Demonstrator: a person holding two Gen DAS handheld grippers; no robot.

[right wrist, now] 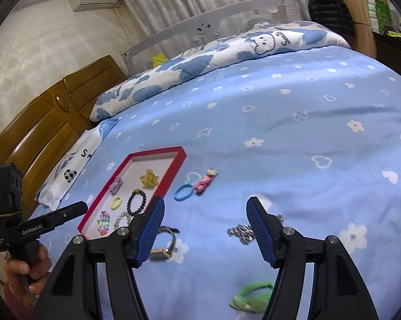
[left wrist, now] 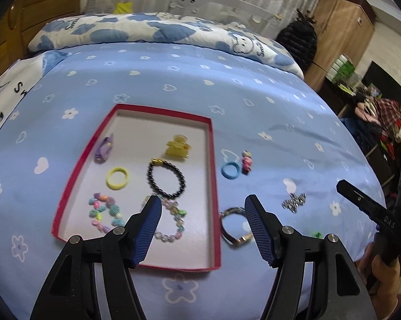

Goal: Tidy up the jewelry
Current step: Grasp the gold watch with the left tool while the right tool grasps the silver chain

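Red tray sits on the blue bed, black bead bracelet inside it. At its three o'clock, outside, lies the watch. Left gripper and right gripper hover, fingers apart, empty.

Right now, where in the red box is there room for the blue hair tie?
The red box has bare floor along its far end, beyond the purple bow clip and yellow claw clip. The near end is crowded with the bead bracelets. The blue hair tie lies outside, right of it.
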